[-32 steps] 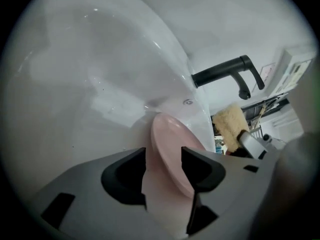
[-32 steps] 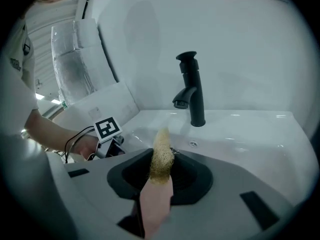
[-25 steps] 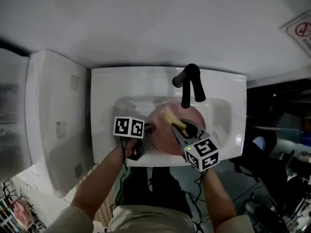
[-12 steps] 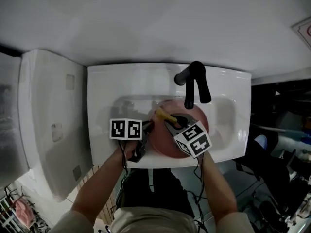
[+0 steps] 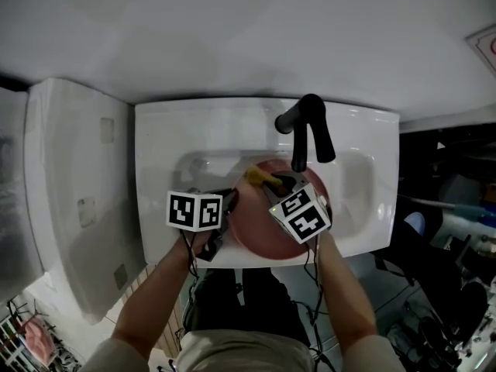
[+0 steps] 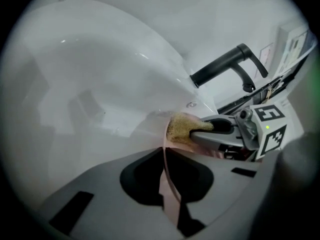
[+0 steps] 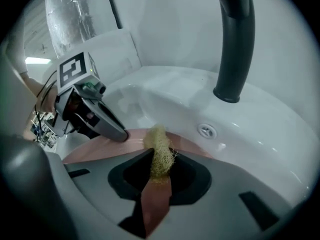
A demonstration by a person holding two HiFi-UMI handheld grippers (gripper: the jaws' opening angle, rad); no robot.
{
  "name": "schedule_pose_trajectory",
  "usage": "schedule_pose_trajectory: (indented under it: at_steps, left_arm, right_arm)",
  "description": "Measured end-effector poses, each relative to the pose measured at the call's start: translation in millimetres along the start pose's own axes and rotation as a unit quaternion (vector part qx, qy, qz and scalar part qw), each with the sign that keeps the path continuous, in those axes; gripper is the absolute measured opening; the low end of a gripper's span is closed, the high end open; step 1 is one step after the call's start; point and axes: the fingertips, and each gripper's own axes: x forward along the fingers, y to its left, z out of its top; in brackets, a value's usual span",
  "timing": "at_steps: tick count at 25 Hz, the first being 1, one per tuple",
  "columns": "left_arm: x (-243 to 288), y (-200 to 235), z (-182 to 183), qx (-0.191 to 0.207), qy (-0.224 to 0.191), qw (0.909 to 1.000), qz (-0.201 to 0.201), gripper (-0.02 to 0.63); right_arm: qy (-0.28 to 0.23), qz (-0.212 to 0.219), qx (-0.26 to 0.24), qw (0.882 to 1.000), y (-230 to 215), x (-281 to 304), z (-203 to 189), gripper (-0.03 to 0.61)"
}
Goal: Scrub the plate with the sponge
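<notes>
A pink plate (image 5: 263, 227) stands tilted in the white sink basin. My left gripper (image 5: 227, 200) has just been closing and is now shut on the plate's left rim; in the left gripper view that rim (image 6: 169, 189) runs edge-on between the jaws of the left gripper (image 6: 164, 154). My right gripper (image 5: 271, 183) is shut on a yellow fibrous sponge (image 5: 254, 177), which rests on the plate's far-left part. In the right gripper view the sponge (image 7: 159, 144) sticks up from the jaws of the right gripper (image 7: 159, 169), over the plate (image 7: 100, 146).
A black faucet (image 5: 308, 134) arches over the basin just beyond the plate. The white sink rim (image 5: 163, 146) surrounds everything, with an overflow hole (image 7: 206, 130) in the basin wall. A white panel (image 5: 70, 192) stands left of the sink, and dark clutter lies at the right.
The right gripper has carried the sponge from the plate's middle toward its far-left edge and has sunk lower. The left gripper has shifted slightly left at the rim.
</notes>
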Motion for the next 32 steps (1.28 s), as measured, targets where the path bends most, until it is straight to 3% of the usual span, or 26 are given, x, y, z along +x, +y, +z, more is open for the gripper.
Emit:
schedule_pose_trajectory:
  at_steps: [8, 15, 23, 28, 32]
  left_arm:
    - [-22.4, -5.4, 4.2, 0.027, -0.02, 0.9993, 0.019, 0.018]
    - [-48.2, -5.7, 13.6, 0.034, -0.053, 0.9972, 0.04, 0.023]
    - [-65.1, -10.8, 23.9, 0.019, -0.093, 0.9944, 0.047, 0.031]
    - [-67.4, -15.3, 23.1, 0.021, -0.101, 0.9933, 0.053, 0.03]
    - [-68.1, -16.2, 19.9, 0.016, -0.101, 0.9933, 0.054, 0.029]
  right_arm:
    - [0.053, -0.129, -0.027, 0.99, -38.1, -34.4, -19.0, 0.078]
    - [0.085, -0.137, -0.013, 0.987, -40.4, -75.6, -50.8, 0.078]
    - [0.099, -0.071, 0.003, 0.993, 8.7, -105.3, -83.3, 0.077]
    - [0.096, 0.024, -0.013, 0.995, 75.3, -109.2, -85.4, 0.077]
    - [0.062, 0.1, -0.034, 0.992, 128.0, -94.8, -68.1, 0.077]
